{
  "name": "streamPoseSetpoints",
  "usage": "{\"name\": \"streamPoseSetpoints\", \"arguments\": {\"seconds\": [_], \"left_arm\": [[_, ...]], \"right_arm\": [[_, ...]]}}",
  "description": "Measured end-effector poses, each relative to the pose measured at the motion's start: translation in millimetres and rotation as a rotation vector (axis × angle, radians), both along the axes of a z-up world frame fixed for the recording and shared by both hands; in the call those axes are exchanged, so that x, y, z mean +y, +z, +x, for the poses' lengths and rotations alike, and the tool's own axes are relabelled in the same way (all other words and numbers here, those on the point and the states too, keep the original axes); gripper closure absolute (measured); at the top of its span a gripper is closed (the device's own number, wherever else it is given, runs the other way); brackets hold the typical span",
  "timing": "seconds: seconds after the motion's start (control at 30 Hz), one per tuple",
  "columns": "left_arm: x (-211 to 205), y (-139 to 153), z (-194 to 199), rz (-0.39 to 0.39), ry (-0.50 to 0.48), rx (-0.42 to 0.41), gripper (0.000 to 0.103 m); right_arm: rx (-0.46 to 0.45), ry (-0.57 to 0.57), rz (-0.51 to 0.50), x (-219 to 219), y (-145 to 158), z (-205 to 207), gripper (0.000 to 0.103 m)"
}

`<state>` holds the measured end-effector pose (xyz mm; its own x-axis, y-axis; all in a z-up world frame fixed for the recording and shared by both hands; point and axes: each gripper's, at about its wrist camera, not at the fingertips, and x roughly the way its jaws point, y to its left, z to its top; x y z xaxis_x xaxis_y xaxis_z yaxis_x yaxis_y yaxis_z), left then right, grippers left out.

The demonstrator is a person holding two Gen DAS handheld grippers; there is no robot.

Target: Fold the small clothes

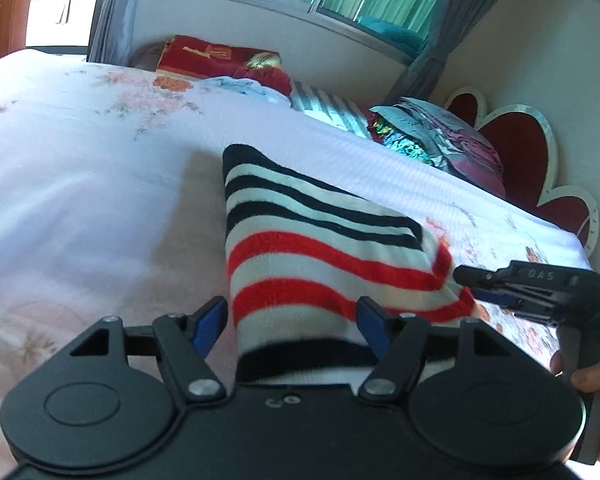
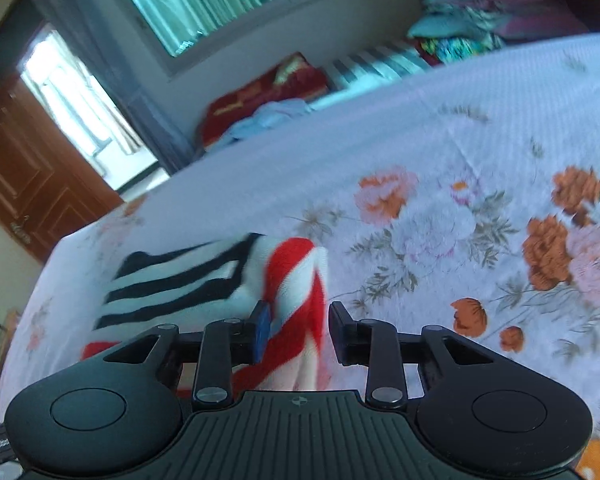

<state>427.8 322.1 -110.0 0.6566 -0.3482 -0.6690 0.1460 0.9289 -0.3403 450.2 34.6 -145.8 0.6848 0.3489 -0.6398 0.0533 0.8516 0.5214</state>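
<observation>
A small knitted garment (image 1: 312, 248) with black, white and red stripes lies folded on the flowered bed sheet (image 1: 80, 180). My left gripper (image 1: 292, 324) is open and straddles its near black hem; the blue pads stand wide, and the left pad is clear of the cloth. My right gripper (image 1: 466, 284) comes in from the right at the garment's red-striped corner. In the right wrist view that red and white corner (image 2: 300, 280) is bunched upright between the two fingers of the right gripper (image 2: 298, 330), which is shut on it. The rest of the garment (image 2: 172, 280) spreads to the left.
A pile of folded clothes (image 1: 440, 136), a striped pillow (image 1: 328, 108) and a red blanket (image 1: 220, 58) lie along the bed's far edge under the window. A red heart-shaped headboard (image 1: 516, 140) stands at the right. A hand (image 1: 592, 380) holds the right gripper's handle. A wooden door (image 2: 28, 176) is at the left.
</observation>
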Motion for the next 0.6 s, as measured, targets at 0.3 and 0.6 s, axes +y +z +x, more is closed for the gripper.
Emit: {"name": "streamPoseSetpoints", "arguments": {"seconds": [0.3, 0.6], "left_arm": [[3, -7, -28, -0.007, 0.000, 0.036, 0.031], [-5, 9, -46, 0.084, -0.018, 0.017, 0.034]], "right_arm": [[-0.010, 0.089, -0.095, 28, 5, -51, 0.071], [-0.023, 0.074, -0.187, 38, 6, -68, 0.067]]}}
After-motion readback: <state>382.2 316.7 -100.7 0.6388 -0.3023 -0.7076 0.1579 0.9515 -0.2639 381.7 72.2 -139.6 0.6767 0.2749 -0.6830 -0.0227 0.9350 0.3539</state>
